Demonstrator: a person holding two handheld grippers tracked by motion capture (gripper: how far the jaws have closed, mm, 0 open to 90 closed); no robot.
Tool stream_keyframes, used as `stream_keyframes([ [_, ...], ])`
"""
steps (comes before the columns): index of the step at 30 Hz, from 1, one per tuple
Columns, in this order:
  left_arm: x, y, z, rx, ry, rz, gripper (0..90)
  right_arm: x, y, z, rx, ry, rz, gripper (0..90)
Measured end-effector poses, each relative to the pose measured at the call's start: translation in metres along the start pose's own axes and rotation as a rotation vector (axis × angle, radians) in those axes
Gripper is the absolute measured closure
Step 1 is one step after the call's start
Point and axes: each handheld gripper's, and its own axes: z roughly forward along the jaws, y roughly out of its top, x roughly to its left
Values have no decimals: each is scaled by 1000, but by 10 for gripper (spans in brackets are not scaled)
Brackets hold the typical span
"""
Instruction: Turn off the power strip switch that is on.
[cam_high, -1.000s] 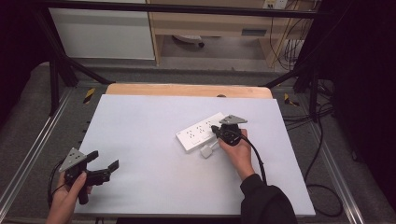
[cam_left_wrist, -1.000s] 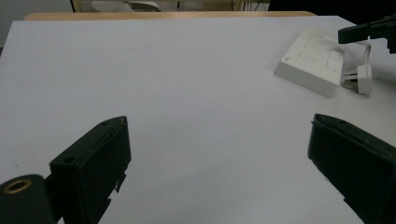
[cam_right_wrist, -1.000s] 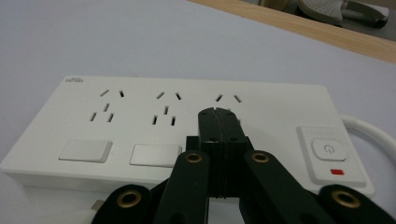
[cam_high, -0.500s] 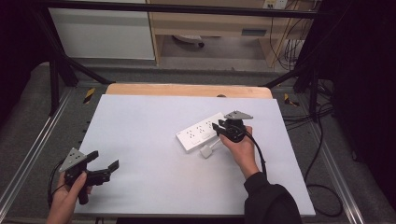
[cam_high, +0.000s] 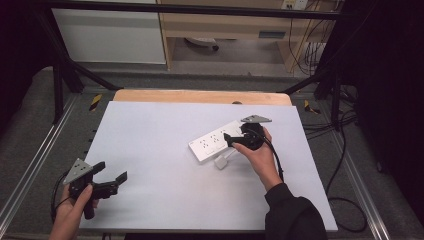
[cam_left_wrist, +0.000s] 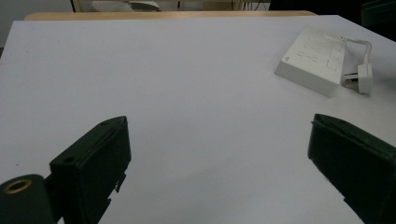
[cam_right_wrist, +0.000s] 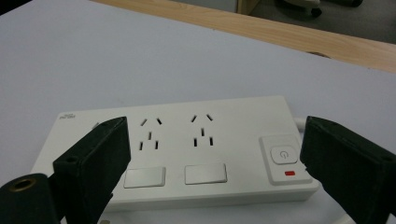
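Now my right tongs (cam_high: 231, 141) hang just over the white power strip (cam_high: 216, 142) toward the bench's (cam_high: 150, 130) right edge, jaws just sprung apart, empty; plug (cam_high: 220, 162) lies unplugged beside it. Left tongs (cam_high: 111, 179) wait wide at the near-left corner.

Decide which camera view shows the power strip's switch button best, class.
The right gripper view: the power button sits close and sharp on the power strip. In the high view and left gripper view the strip is small, its button indistinct.

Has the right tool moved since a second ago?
Yes. The right tool has drifted slightly right along the power strip, toward its far end, and its jaws have just been opening, nothing between them.
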Motion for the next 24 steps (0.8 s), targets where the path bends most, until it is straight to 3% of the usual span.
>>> stream_keyframes([
  [8,0,0,0,1,-4,1,58,0,12,-12,-40,-32,8,49],
  [24,-1,1,1,5,-11,3,58,-12,19,-47,-82,-26,-28,42],
])
